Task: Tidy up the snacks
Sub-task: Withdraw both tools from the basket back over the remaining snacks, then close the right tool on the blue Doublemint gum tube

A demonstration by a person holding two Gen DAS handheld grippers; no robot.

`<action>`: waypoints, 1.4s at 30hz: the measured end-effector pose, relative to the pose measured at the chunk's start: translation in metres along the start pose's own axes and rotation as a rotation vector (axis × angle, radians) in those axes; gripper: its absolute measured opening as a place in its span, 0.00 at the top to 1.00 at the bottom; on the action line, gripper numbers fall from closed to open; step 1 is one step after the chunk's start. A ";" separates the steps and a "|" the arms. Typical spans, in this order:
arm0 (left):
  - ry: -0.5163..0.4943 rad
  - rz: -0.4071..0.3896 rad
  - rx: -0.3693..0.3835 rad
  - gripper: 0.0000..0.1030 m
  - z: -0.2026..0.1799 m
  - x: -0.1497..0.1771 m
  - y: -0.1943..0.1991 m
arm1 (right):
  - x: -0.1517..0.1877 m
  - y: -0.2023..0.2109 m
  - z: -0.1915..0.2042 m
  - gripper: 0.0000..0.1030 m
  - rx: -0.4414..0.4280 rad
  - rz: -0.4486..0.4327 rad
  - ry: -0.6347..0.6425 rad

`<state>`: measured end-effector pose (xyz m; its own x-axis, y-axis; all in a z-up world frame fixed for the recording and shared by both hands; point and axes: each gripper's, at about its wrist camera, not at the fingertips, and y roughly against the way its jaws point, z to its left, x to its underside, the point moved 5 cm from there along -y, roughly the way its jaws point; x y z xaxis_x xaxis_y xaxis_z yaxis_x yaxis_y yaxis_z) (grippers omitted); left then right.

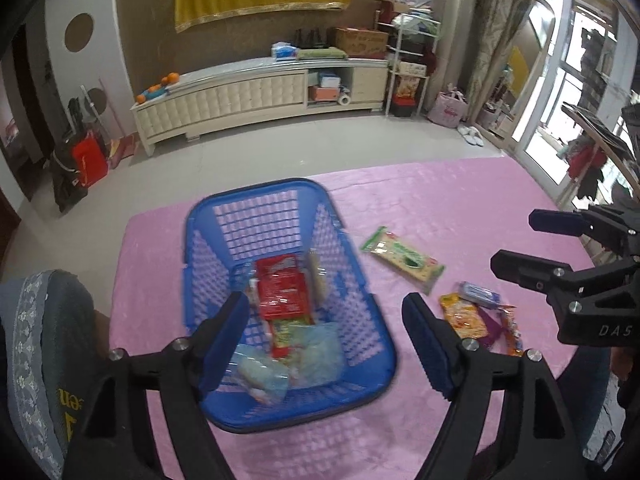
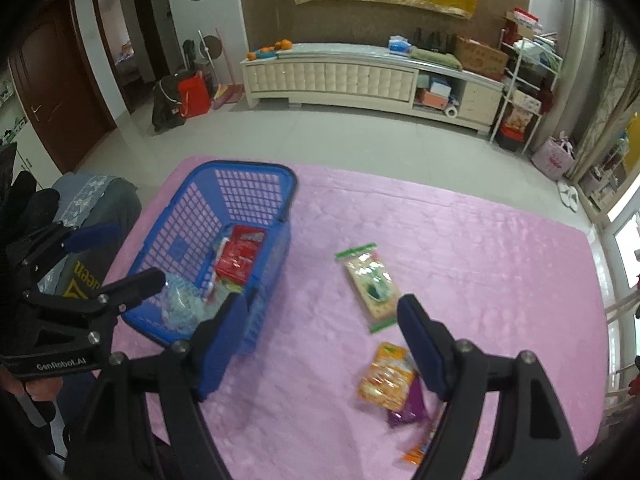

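A blue plastic basket (image 1: 280, 200) (image 2: 248, 168) stands on the pink tablecloth (image 1: 440, 200). It holds a red packet (image 1: 282, 290) (image 2: 238, 258), a clear bluish bag (image 1: 316, 356) and other wrappers. My left gripper (image 1: 326, 344) (image 2: 120, 258) hangs open above the basket's near end, empty. To the right lie a green-and-cream packet (image 1: 402, 258) (image 2: 370, 284), an orange packet (image 1: 464, 316) (image 2: 386, 376), a purple one (image 2: 408, 404) and a small blue-white one (image 1: 478, 294). My right gripper (image 2: 320, 344) (image 1: 536, 246) is open and empty above the cloth, between the basket and the loose packets.
A chair back draped in patterned grey cloth (image 1: 36, 340) stands at the table's left edge. The table's far edge (image 2: 400, 188) drops to a tiled floor. A long cream cabinet (image 1: 260, 92) lines the far wall.
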<state>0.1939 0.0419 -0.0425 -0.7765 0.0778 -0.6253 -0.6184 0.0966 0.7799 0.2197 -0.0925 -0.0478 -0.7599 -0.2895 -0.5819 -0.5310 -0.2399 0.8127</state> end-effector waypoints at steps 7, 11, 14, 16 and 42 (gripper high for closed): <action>-0.067 0.011 0.061 0.25 -0.061 0.005 -0.009 | 0.026 0.011 -0.041 0.21 0.055 0.001 -0.035; -0.100 0.031 0.076 0.25 -0.087 0.008 -0.023 | 0.043 0.010 -0.066 0.21 0.068 0.016 -0.059; -0.110 0.055 0.090 0.25 -0.104 0.015 -0.035 | 0.056 0.004 -0.082 0.21 0.069 0.048 -0.056; -0.112 0.072 0.097 0.25 -0.113 0.018 -0.043 | 0.064 -0.001 -0.089 0.21 0.072 0.048 -0.046; -0.006 0.228 0.113 0.25 -0.152 0.066 -0.150 | 0.127 -0.118 -0.142 0.24 -0.145 0.144 0.135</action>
<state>0.2172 -0.1185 -0.1966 -0.8935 0.1161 -0.4337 -0.4093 0.1864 0.8932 0.2387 -0.2328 -0.2218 -0.7616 -0.4493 -0.4671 -0.3541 -0.3150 0.8805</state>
